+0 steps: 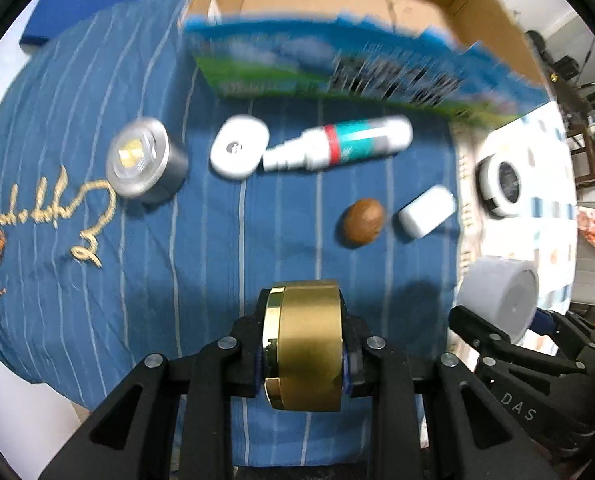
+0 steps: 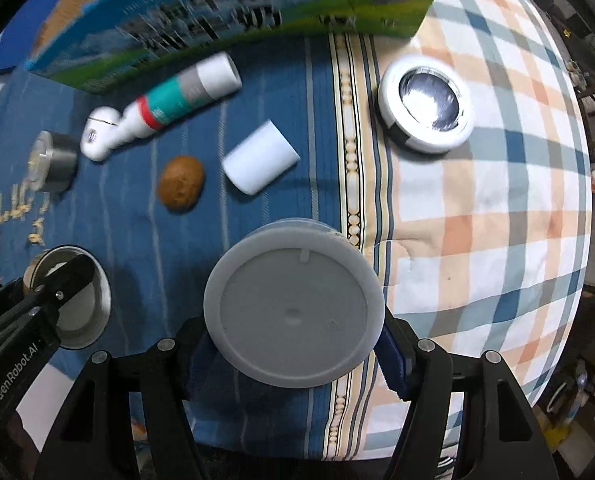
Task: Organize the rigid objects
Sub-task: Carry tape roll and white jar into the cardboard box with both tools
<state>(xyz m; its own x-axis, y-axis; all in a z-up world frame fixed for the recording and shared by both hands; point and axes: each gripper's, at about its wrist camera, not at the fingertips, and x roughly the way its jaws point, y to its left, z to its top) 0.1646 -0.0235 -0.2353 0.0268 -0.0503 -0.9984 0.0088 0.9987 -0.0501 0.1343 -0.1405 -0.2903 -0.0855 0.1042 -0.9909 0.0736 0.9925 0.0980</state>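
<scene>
Currently, both claws pinch rigid, probably slippery loads: left gripper (image 1: 303, 364) clamps the brass cylinder (image 1: 305, 344) by its 2 flat ends; right gripper (image 2: 293, 354) clamps the grey lidded tub (image 2: 293, 304) by its sidewall.

Box (image 1: 337, 76): upper centre of the left wrist view, standing behind everything else.
Spray bottle (image 1: 337, 146): lying just before the box, its nozzle end touching the small case (image 1: 239, 148) on its left.
Metal puck (image 1: 145, 160): left of that case, apart from it.
Nut (image 1: 363, 222): centre right, just left of the cap (image 1: 427, 210).
Round light (image 2: 427, 104): upper right of the right wrist view, right of the cap.
</scene>
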